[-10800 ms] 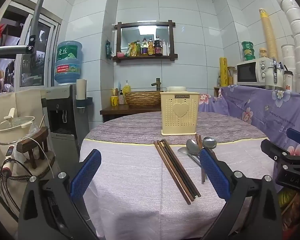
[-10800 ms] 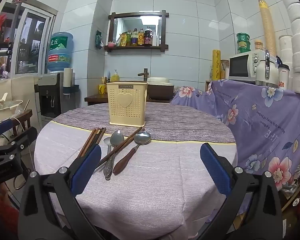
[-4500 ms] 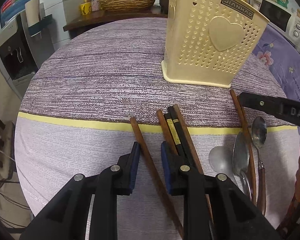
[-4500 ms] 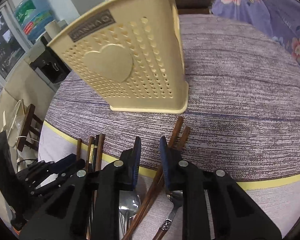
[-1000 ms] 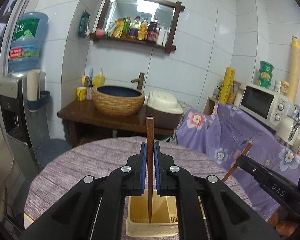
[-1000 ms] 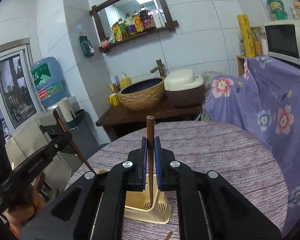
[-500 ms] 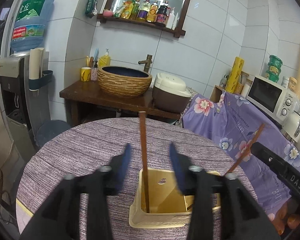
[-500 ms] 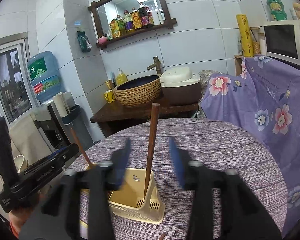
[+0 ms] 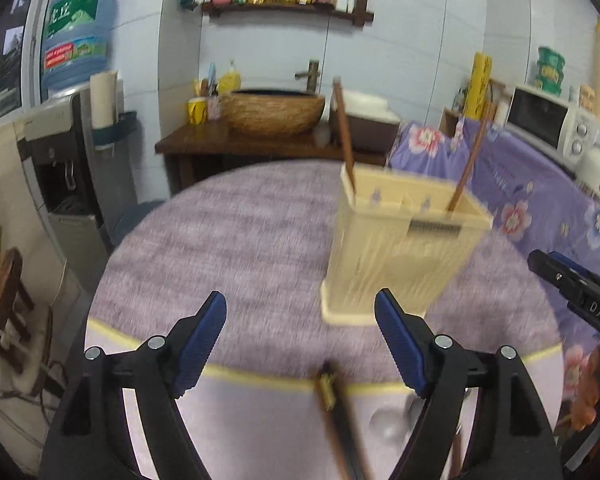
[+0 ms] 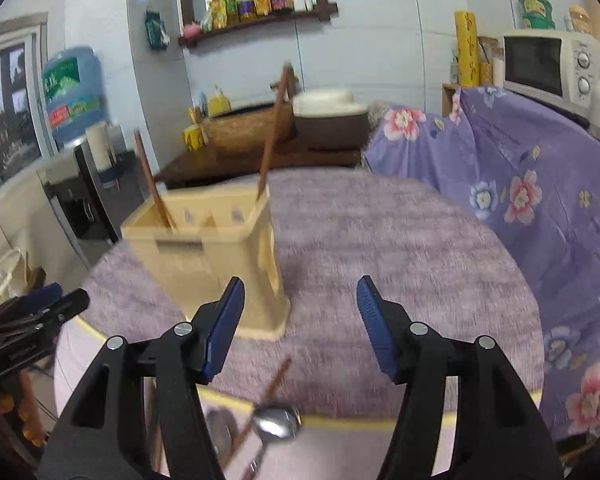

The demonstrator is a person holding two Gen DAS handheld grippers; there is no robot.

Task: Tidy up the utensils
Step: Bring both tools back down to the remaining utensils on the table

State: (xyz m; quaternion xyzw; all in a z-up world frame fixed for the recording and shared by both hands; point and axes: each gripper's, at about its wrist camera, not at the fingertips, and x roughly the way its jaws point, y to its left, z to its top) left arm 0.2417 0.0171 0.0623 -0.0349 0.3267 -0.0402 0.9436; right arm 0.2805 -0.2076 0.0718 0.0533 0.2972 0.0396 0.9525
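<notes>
A cream perforated utensil holder (image 9: 400,256) (image 10: 216,260) stands on the round table. Two brown chopsticks lean in it: one (image 9: 343,128) (image 10: 150,184) at its left end, one (image 9: 469,164) (image 10: 274,132) at its right end. My left gripper (image 9: 300,320) sits low before the holder, jaws opening, nothing between them. My right gripper (image 10: 300,312) is to the holder's right, jaws opening and empty. More chopsticks (image 9: 336,412) and spoons (image 9: 384,420) lie on the cloth near the front edge. A spoon bowl (image 10: 276,420) and a chopstick (image 10: 268,396) lie under my right gripper.
The table's cloth (image 9: 236,248) is purple-striped with a yellow band (image 9: 260,376). A purple floral cover (image 10: 520,200) drapes a counter with a microwave (image 10: 548,64) at right. A water dispenser (image 9: 68,152) stands left, a woven basin (image 9: 276,110) on a wooden stand behind.
Both grippers let go of their chopsticks, which now lean in the holder. Both opened wide, dropped lower and drew back toward the near edge of the table.
</notes>
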